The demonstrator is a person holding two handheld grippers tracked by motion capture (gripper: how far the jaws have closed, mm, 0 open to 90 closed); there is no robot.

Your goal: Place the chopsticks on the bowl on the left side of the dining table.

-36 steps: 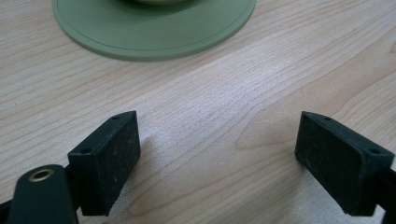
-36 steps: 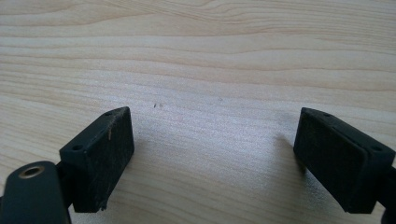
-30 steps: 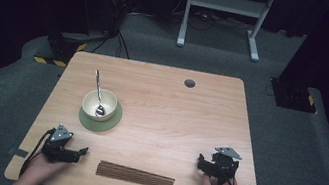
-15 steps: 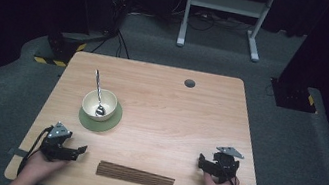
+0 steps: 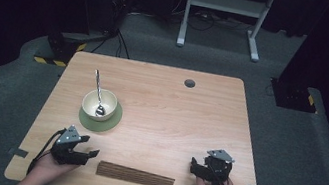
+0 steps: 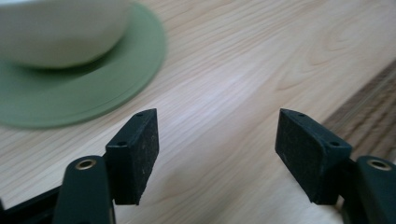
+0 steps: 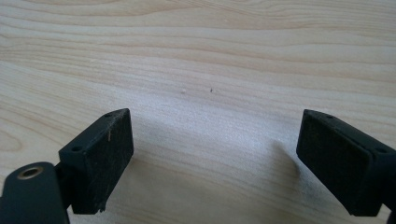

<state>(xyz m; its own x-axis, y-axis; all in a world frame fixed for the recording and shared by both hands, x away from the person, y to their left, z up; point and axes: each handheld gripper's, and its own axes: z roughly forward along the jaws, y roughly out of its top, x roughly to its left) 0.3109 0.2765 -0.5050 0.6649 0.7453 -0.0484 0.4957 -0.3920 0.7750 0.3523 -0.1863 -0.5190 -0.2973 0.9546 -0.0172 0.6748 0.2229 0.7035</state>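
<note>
The bench is a pale wooden slab with rounded corners, fine lengthwise grain and a small dark round hole near its far edge. It stands on grey carpet, with a white metal frame behind it in the dark.

Along the near edge lies a bundle of dark brown sticks, thin, straight and matt, packed flat side by side into a long narrow strip. Its long axis runs across the bench from left to right, parallel to the near edge, and it lies between the two hands. In the left gripper view the ribbed brown end of the strip shows at the right edge.

Left of centre sits a round flat green mat, smooth and dull. On it stands a cream bowl with a glossy glaze, and a shiny metal spoon rests in the bowl, its handle leaning towards the far side.

The left tool is black with rectangular, rough-faced pads. It points at the left end of the sticks and sits just beside them. Its jaws have just been closing yet stand apart, with only bare wood between them.

The right tool is near the strip's right end, its jaws spread wide over bare wood, gripping nothing.
</note>
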